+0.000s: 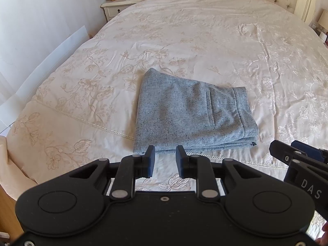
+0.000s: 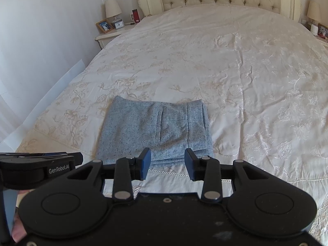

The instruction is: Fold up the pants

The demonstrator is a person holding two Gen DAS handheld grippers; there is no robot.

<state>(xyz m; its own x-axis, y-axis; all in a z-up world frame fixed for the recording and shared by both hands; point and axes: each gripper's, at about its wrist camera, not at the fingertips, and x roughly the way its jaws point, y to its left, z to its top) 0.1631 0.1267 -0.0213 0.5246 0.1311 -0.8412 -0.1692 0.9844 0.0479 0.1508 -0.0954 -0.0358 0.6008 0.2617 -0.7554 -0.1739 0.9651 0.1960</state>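
folded grey pants point(image 1: 192, 114) lying flat near the foot of the bed point(image 1: 205, 41).
left gripper point(image 1: 165, 162) and right gripper point(image 2: 167, 164) hover just short of them, fingers apart, holding nothing; nightstand point(image 1: 119, 7) with lamp point(image 2: 112, 10) stands well beyond.

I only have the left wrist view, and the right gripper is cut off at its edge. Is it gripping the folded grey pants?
Observer: No. The right gripper is open with nothing between its fingers; the folded speckled grey woven pants lie ungripped on the cream floral bedspread.
Operator: Any maker's mark on the left gripper?
Observer: Yes, white lettering on the side of the left gripper reads GenRobot.AI.
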